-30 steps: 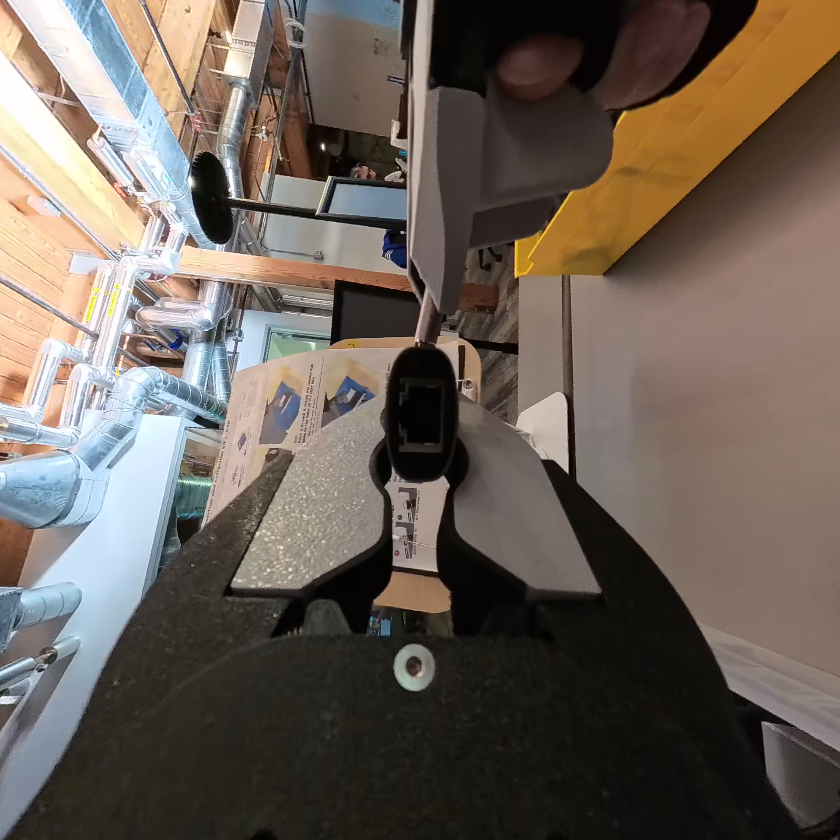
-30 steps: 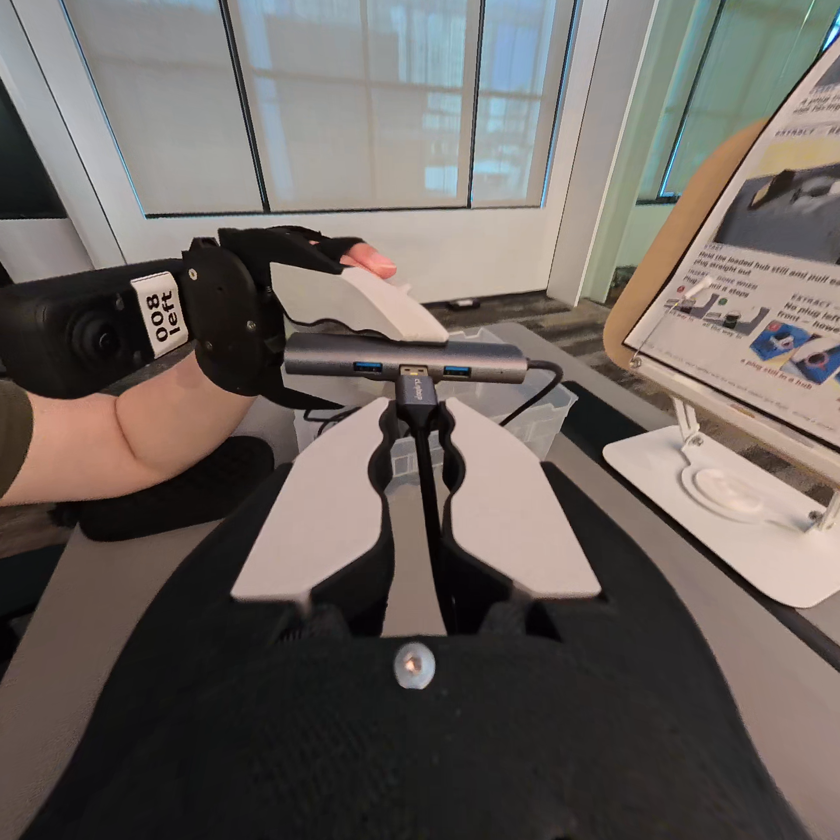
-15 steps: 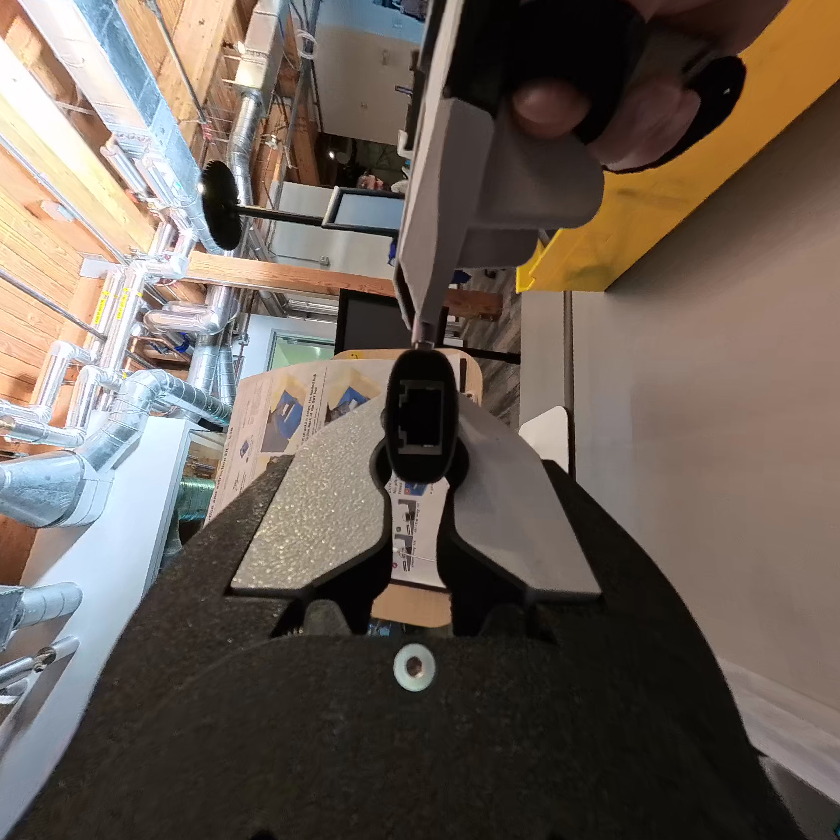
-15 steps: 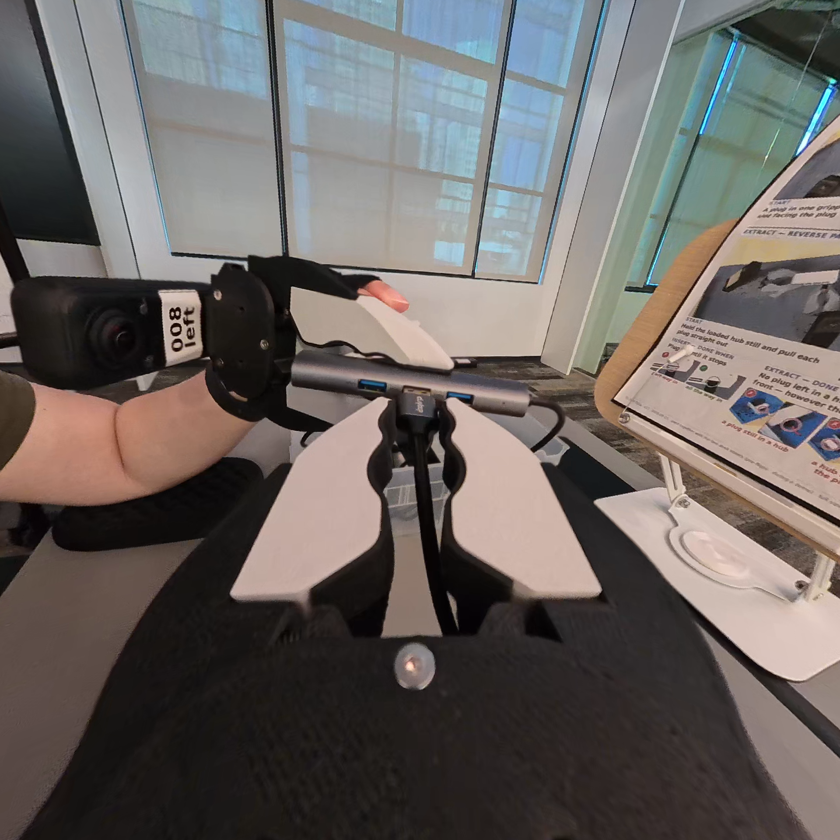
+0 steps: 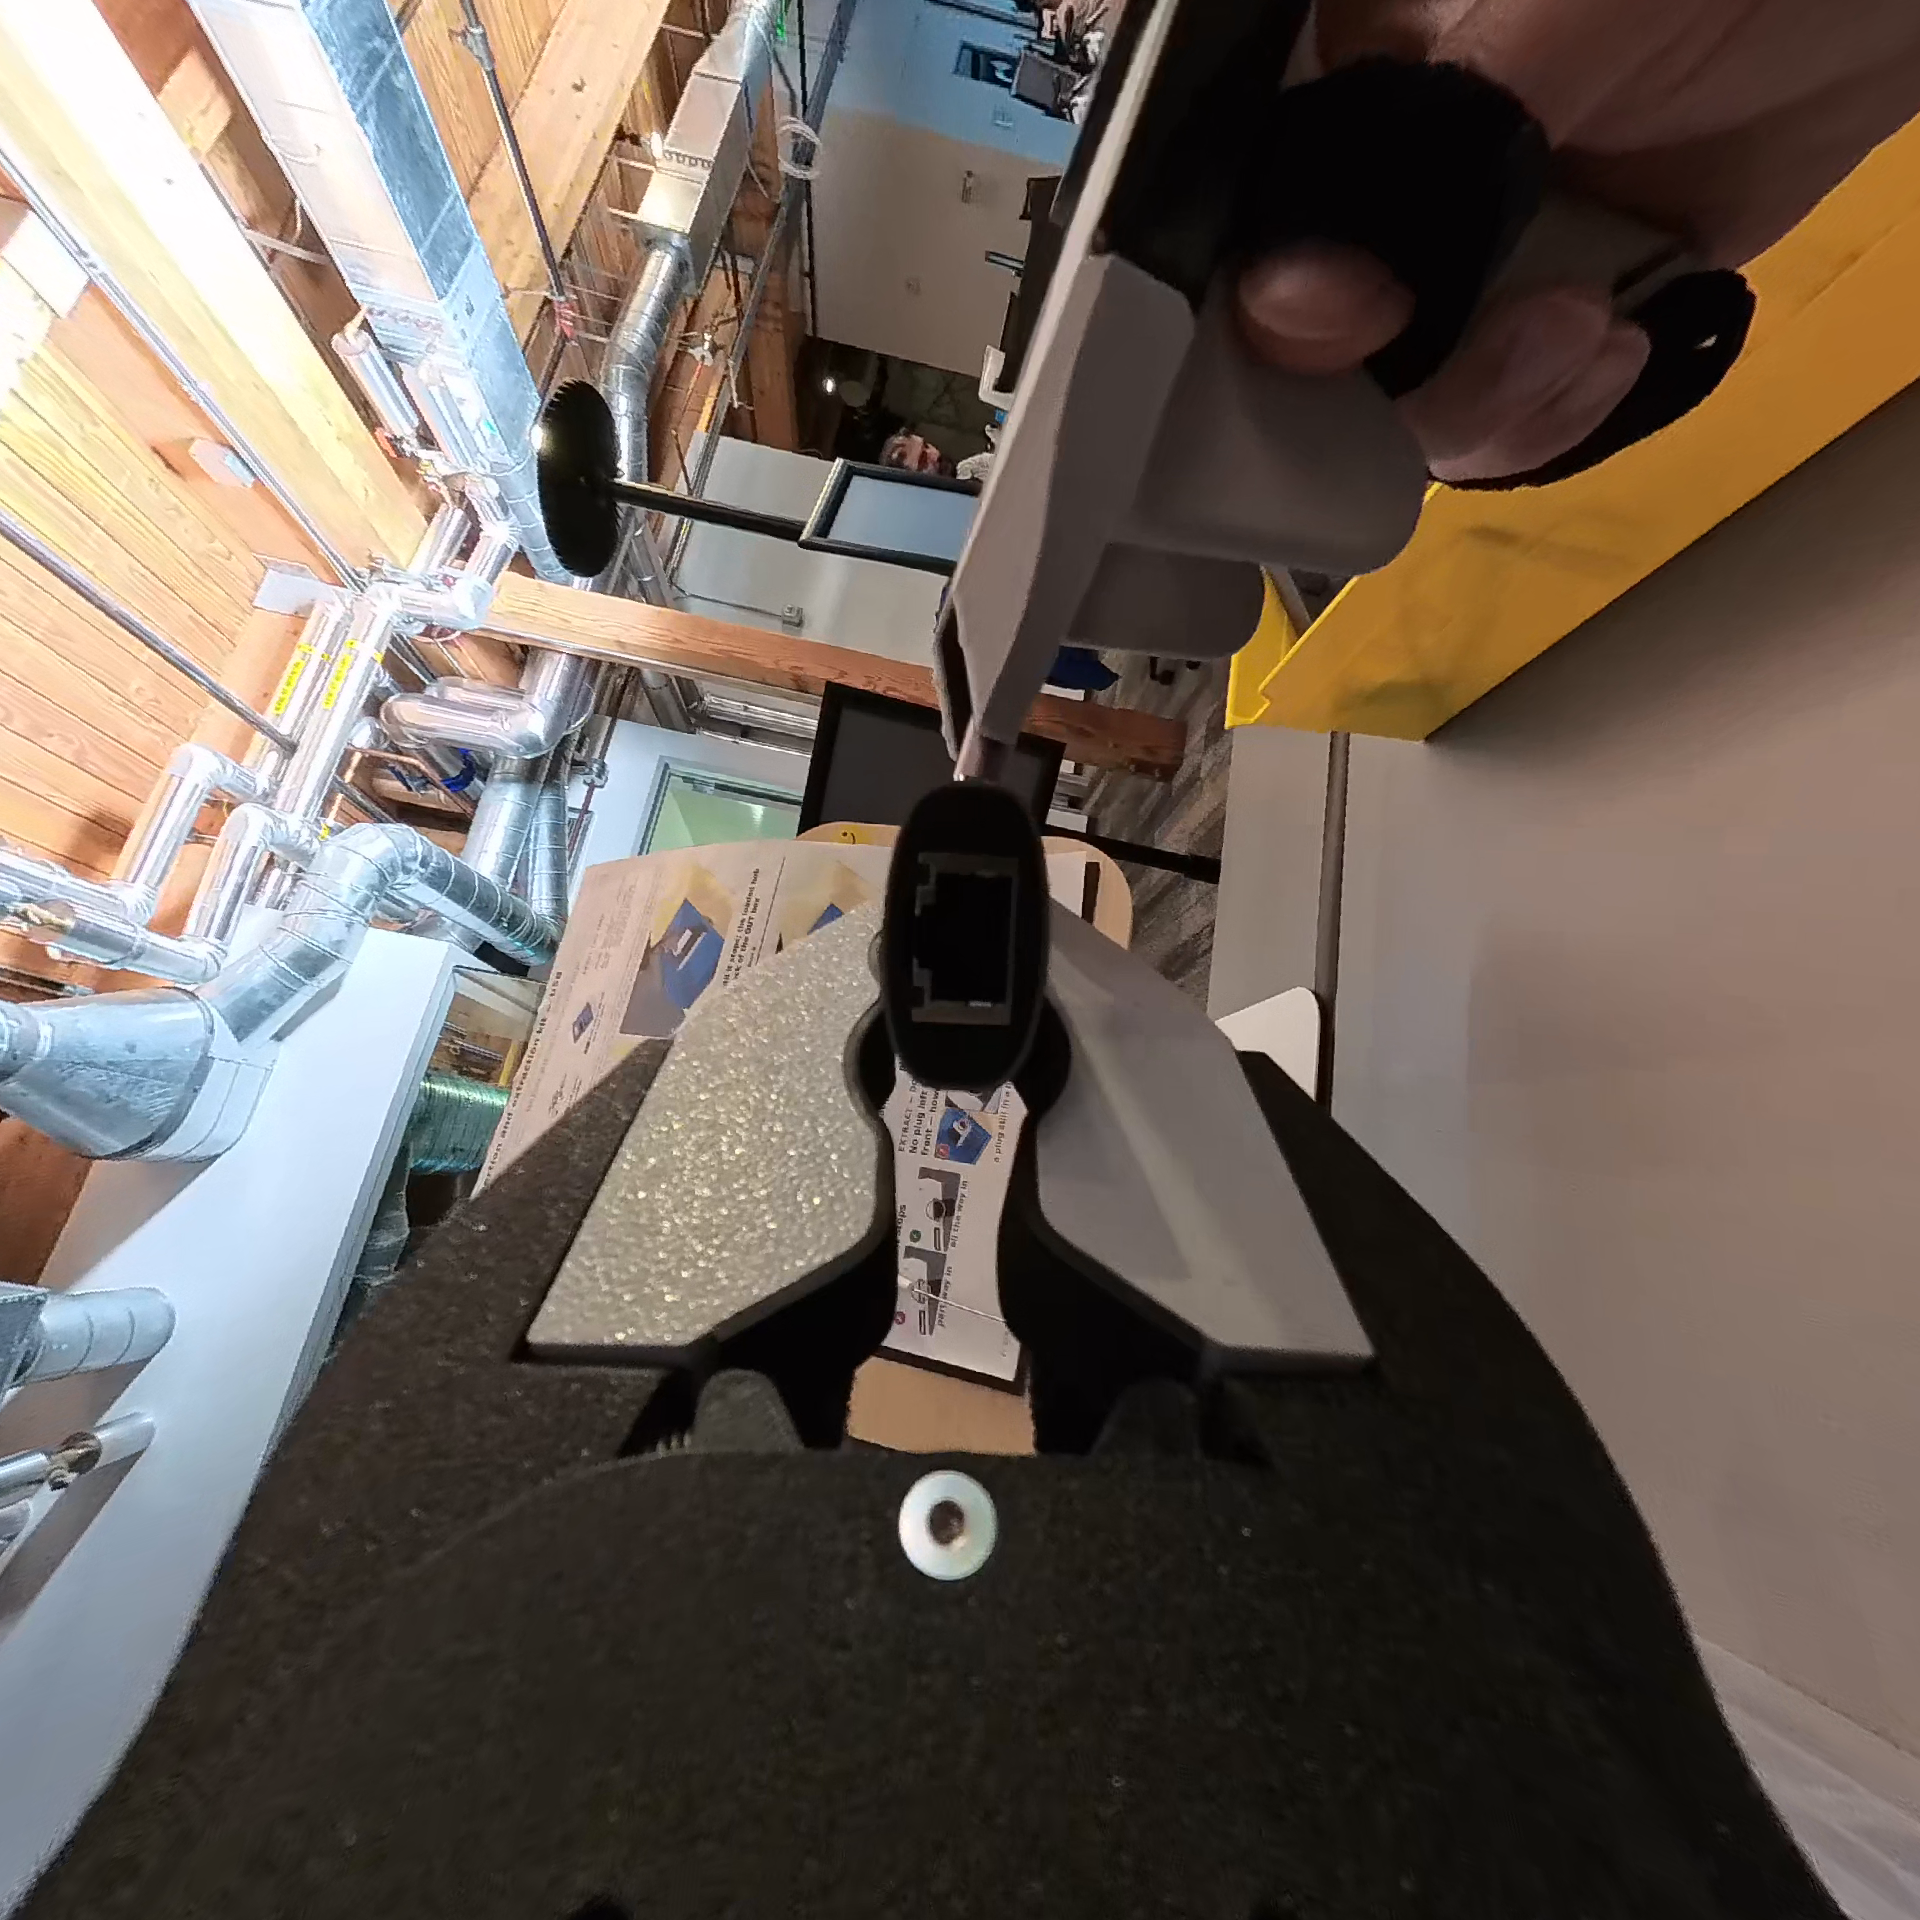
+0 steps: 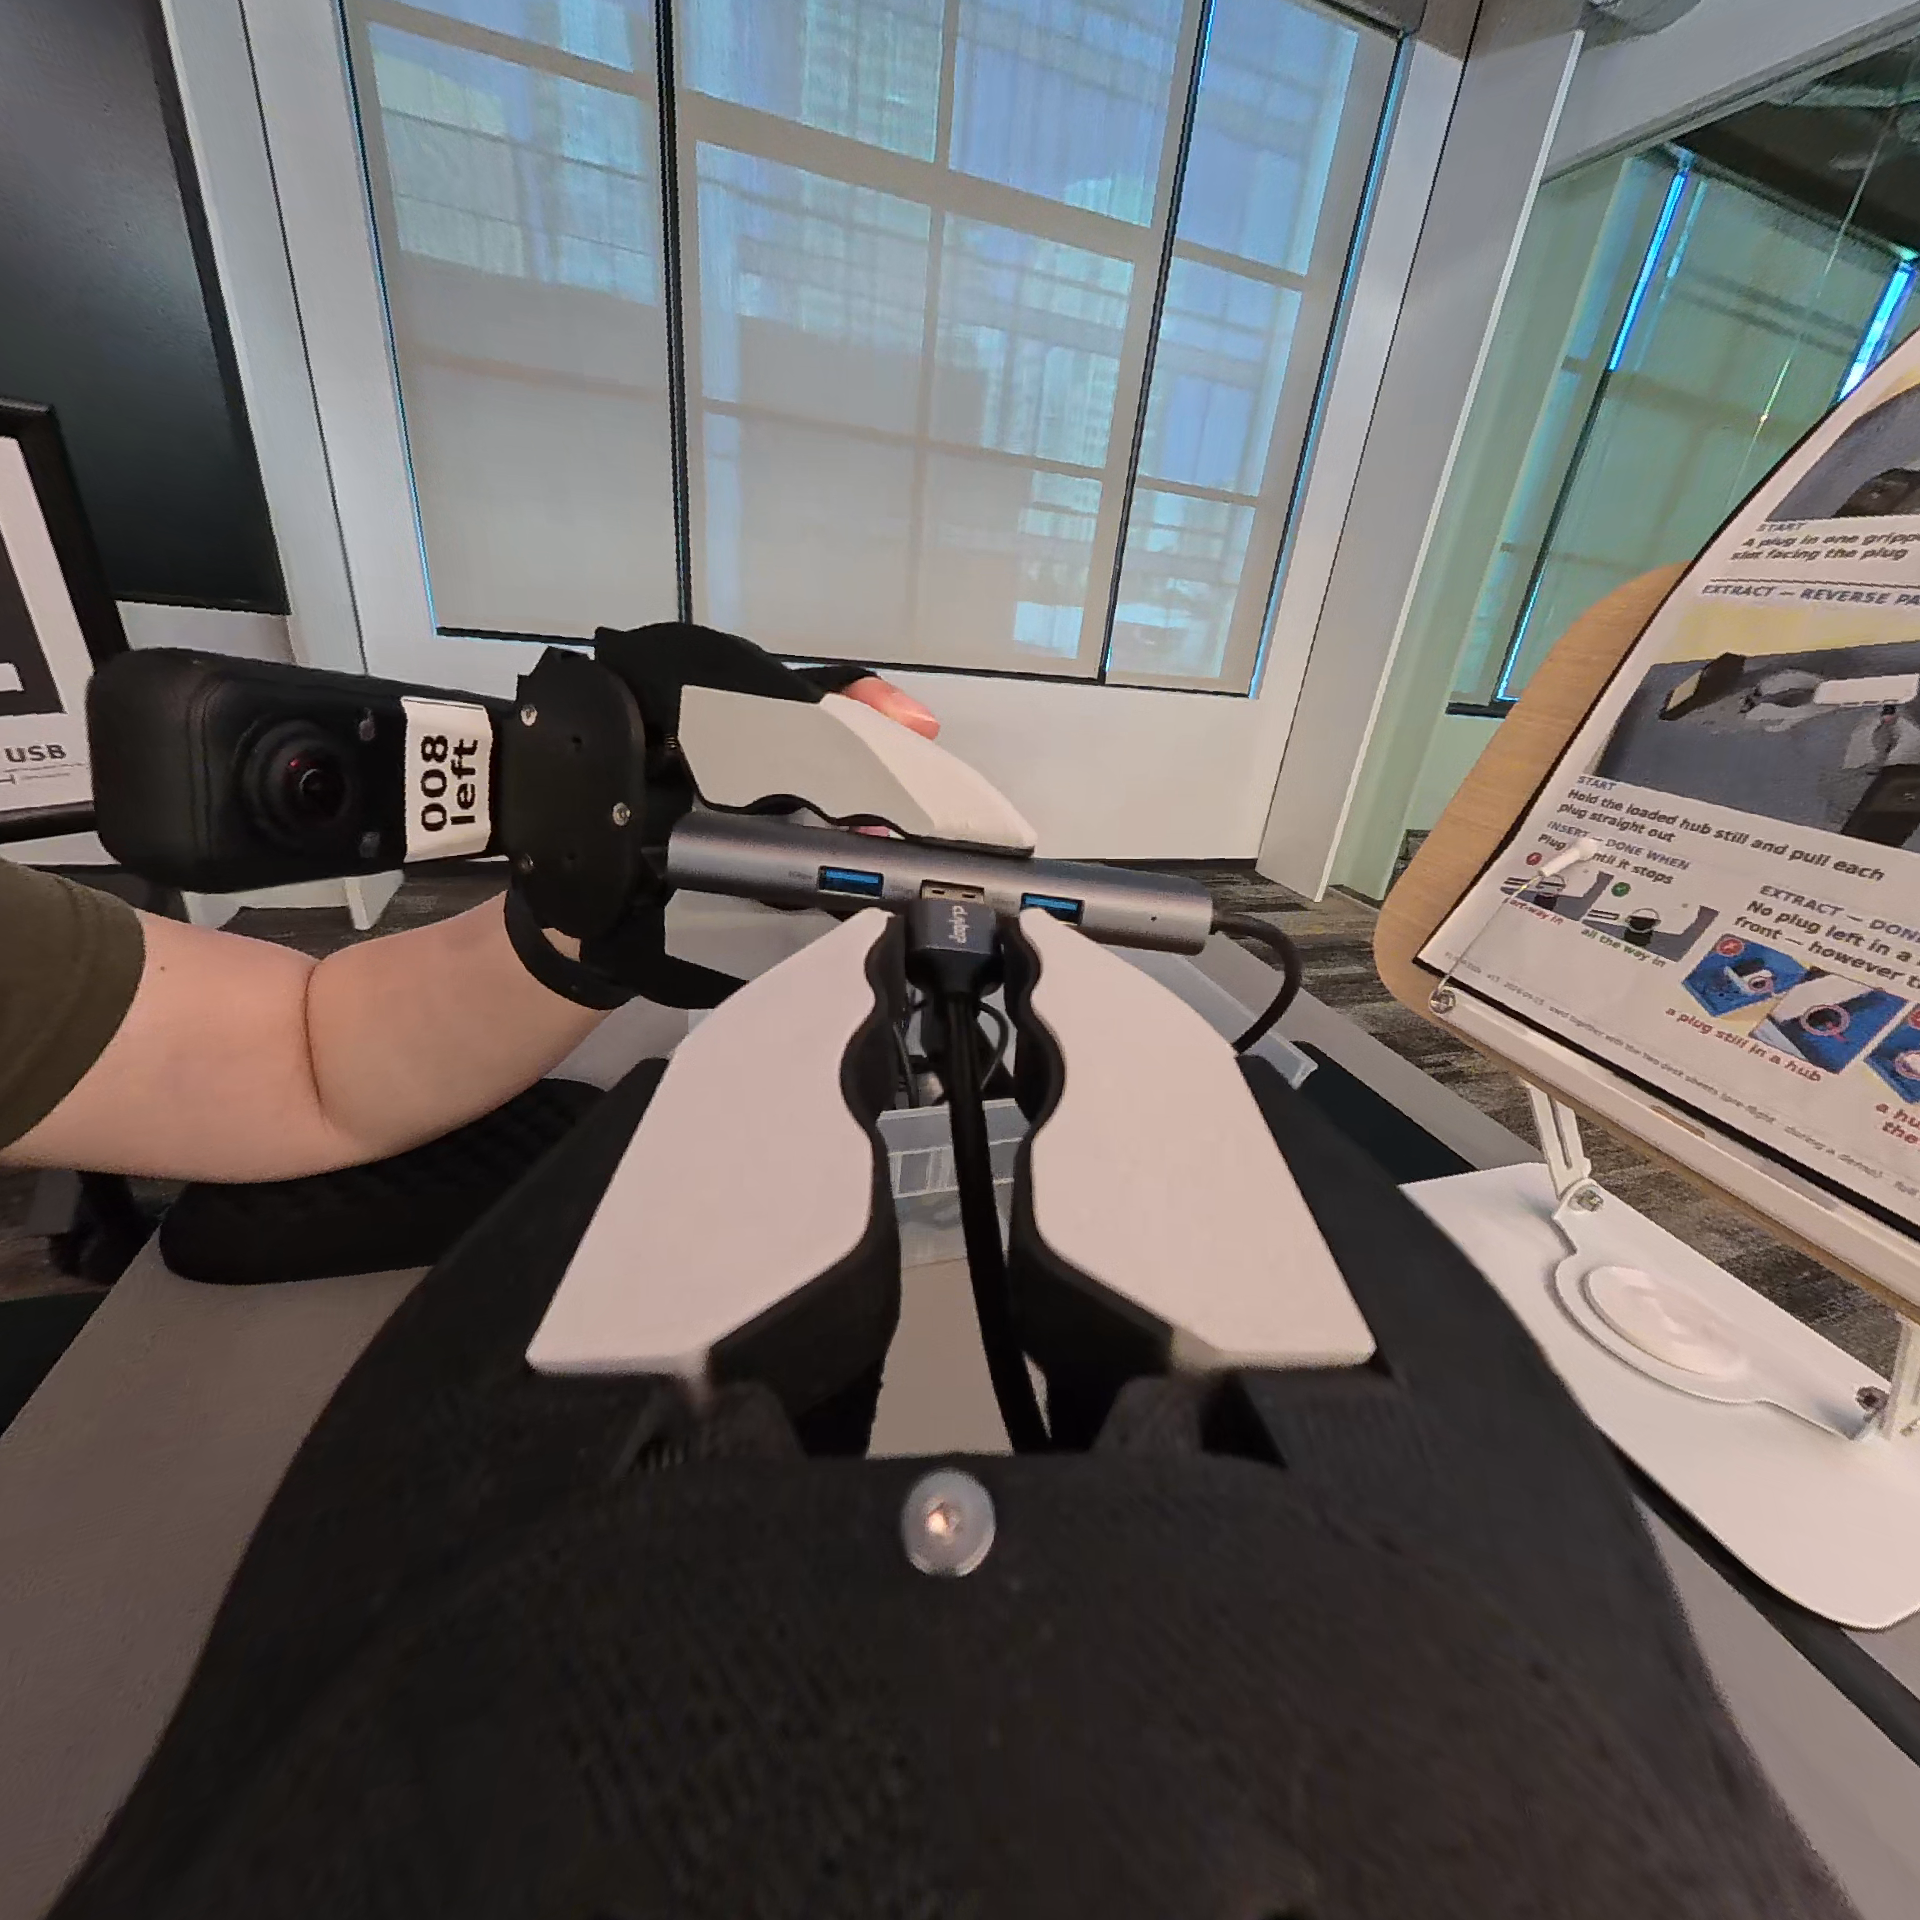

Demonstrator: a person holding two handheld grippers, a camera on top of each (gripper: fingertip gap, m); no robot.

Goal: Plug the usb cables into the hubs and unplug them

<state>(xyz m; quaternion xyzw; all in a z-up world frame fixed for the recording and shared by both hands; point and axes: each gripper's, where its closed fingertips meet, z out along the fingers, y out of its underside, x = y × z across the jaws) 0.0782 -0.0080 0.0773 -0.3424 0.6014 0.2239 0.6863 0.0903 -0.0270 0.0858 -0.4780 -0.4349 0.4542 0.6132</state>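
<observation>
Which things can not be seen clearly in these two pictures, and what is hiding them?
- Right wrist view: how deep the USB plug sits in the hub; the right gripper covers the plug's sides.
- Right wrist view: where the hub's own cable ends, behind the right gripper.
- Left wrist view: the hub's side ports; only its end shows, in the left gripper.

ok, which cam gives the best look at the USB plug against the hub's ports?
Right wrist view: the USB plug sits in the right tongs, metal tip at the middle port of the hub. Left wrist view shows only the hub's end socket, with the plug hidden.
</observation>
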